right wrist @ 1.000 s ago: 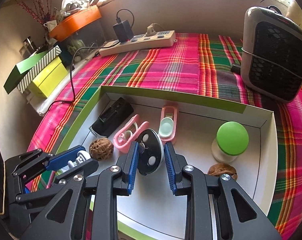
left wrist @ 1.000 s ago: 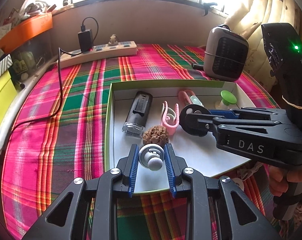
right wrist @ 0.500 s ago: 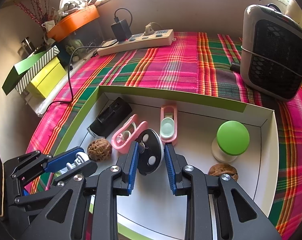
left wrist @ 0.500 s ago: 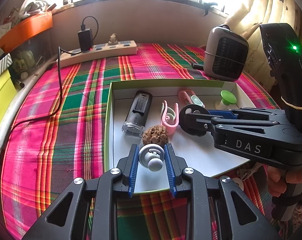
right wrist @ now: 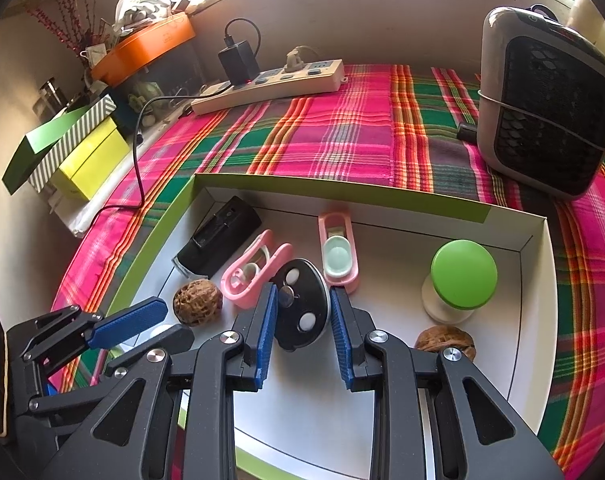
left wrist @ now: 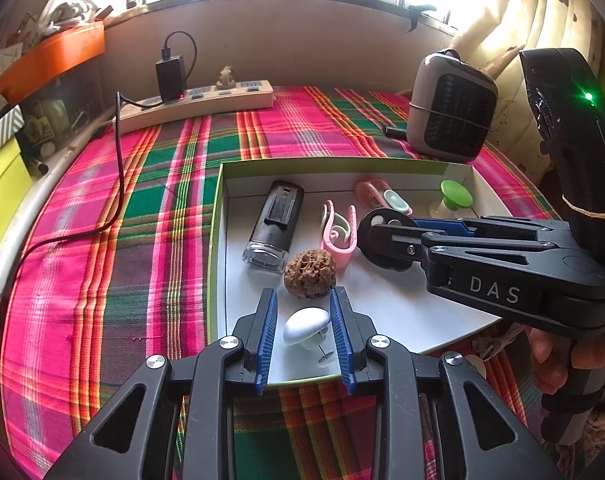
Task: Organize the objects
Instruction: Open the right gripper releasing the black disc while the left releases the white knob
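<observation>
the left gripper [left wrist: 304,330] hangs low over the near edge of the shallow box [left wrist: 218,240], its fingers spread apart with the small silver-white cap [left wrist: 305,326] lying loose on the box floor between them, touching neither pad as far as i can tell; it looks set down there to join the other small things. just beyond it sits a wrinkled walnut [left wrist: 309,275], close to the cap but apart from it

the right gripper [right wrist: 303,322] reaches in beside it, and its fingers press on both sides of a black disc with white dots [right wrist: 300,304], held on edge and tilted, seemingly clear of the floor, probably so it can be carried to a free spot. a pink clip [right wrist: 254,274] lies just left of the disc, a black rectangular case [right wrist: 218,242] further left, and a pink holder with a pale oval inset [right wrist: 337,254] beyond. to the right stand a green-topped knob [right wrist: 462,274] and a second walnut [right wrist: 444,340]

past the box, on the plaid cloth over the worktop, rest a power strip [right wrist: 270,80] and a small heater [right wrist: 546,100]
</observation>
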{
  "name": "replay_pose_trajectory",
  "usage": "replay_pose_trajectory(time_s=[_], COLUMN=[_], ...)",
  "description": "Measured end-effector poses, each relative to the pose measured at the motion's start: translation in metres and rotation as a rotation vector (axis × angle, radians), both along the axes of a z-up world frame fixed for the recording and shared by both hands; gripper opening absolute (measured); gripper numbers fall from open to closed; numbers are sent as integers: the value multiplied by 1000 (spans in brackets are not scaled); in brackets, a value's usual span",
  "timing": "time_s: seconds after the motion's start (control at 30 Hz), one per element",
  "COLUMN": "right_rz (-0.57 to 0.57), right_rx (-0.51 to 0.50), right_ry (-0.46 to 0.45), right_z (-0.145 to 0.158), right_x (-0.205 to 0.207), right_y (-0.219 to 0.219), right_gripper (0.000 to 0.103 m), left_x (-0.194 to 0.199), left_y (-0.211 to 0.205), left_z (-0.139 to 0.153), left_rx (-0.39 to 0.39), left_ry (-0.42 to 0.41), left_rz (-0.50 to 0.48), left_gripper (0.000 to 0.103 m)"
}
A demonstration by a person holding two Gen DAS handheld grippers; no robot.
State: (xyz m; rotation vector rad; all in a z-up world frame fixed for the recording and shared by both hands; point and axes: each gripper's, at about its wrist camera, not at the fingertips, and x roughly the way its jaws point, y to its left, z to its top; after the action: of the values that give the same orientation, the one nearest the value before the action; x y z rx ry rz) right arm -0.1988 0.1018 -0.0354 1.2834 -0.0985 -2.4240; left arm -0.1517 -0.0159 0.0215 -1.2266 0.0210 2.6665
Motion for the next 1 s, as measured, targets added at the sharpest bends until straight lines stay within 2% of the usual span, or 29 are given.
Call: replay_pose_trajectory(time_s=[0.13, 0.23, 0.53, 0.63, 1.0], right_rz=[-5, -9, -16, -19, -29], right_rx=[1, 4, 11, 12, 6], right_ry=[-1, 1, 8, 6, 23], right_z=[0, 1, 3, 3, 8], right_x=[1, 1, 3, 4, 12], right_y=[0, 0, 0, 0, 4], right_gripper=[28, 37, 37, 45, 45], left_x=[0, 1, 2, 2, 12], left_y=[1, 0, 1, 2, -3], left_z=[0, 0, 1, 2, 9], left_rx=[0, -2, -2, -5, -3], left_ry=[0, 0, 1, 0, 7], left_rz=[0, 1, 1, 4, 16], left_gripper=[26, 26, 31, 33, 37])
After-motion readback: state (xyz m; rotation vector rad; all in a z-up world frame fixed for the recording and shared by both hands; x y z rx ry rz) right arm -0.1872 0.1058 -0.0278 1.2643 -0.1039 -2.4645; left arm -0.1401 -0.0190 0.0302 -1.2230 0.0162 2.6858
